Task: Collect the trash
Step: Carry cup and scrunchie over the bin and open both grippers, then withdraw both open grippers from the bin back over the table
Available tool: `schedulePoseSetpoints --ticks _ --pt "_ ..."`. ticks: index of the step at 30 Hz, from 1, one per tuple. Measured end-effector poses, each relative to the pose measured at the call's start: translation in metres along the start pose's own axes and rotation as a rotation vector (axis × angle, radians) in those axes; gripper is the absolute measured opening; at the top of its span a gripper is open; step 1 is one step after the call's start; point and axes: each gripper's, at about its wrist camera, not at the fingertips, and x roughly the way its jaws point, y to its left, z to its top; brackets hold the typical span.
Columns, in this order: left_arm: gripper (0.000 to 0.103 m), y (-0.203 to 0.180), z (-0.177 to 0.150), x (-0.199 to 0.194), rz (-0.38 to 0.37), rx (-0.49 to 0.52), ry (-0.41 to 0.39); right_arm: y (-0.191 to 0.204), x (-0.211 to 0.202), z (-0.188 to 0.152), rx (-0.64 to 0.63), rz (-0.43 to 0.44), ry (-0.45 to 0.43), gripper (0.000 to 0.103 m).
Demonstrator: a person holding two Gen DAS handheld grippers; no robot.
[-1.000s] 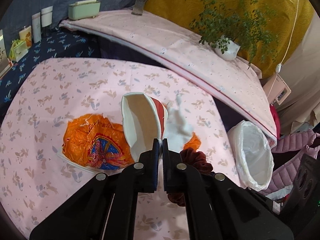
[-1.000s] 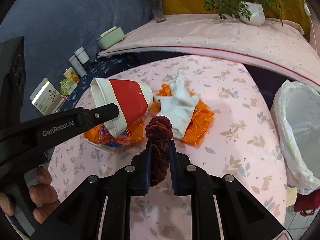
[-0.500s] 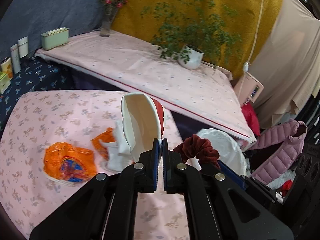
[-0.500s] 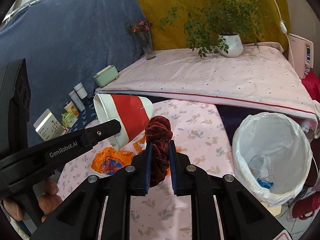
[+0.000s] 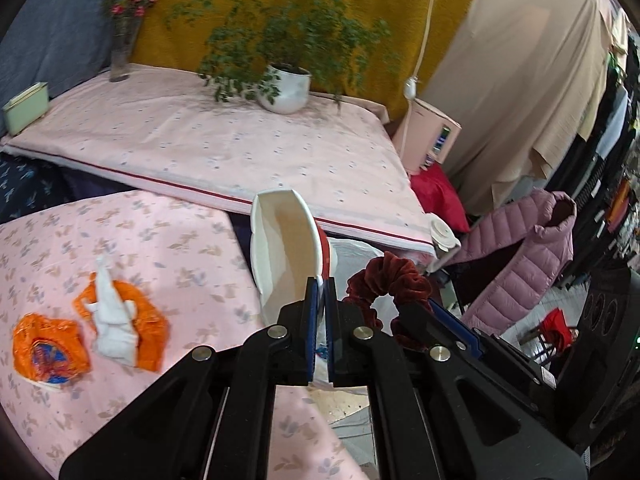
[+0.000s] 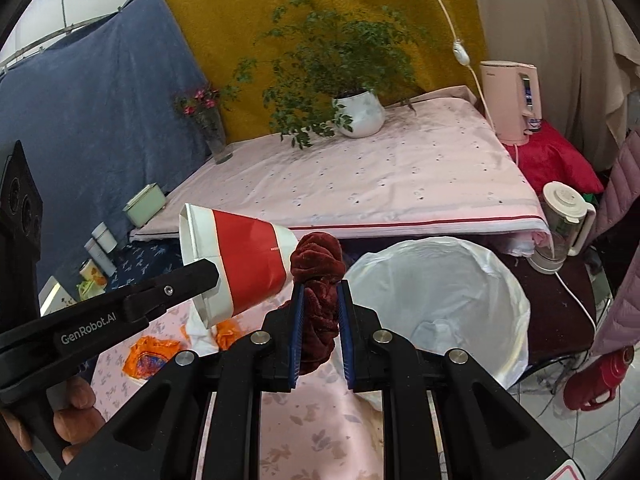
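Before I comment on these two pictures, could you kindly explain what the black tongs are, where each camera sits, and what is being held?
There is no robot: a person holds a two-finger gripper in each hand, and a fisheye camera on each looks forward along its fingers. The left view shows the left gripper shut on the rim of a red and white paper cup. The right view shows the right gripper shut on a dark red scrunchie, with the left gripper and cup beside it. Past the table edge stands a bin with a white liner. On the flowered tablecloth lie orange wrappers and a crumpled white tissue.
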Motion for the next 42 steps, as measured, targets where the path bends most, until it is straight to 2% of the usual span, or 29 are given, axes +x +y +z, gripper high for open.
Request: schedulePoseSetpoints --ticks 12,13,14,16,24,42 --pt "0.003 -0.042 0.002 0.052 -0.055 0.051 0.075 -0.056 0.013 -0.001 0.070 -0.081 0.028 0.016" --pt "0.009 -0.043 0.003 0.056 -0.050 0.046 0.076 -0.059 0.015 -0.001 0.073 -0.091 0.030 0.016" --pt "0.028 -0.043 0.004 0.059 -0.033 0.038 0.079 -0.061 0.017 -0.001 0.077 -0.098 0.033 0.021" --pt "0.055 -0.041 0.004 0.061 0.003 0.017 0.066 -0.067 0.020 -0.001 0.100 -0.112 0.035 0.024" --pt "0.056 -0.028 0.001 0.064 0.066 0.007 0.063 -0.073 0.023 -0.002 0.120 -0.128 0.030 0.037" --pt "0.058 -0.003 -0.008 0.042 0.117 -0.021 0.039 -0.047 0.022 -0.008 0.077 -0.112 0.039 0.039"
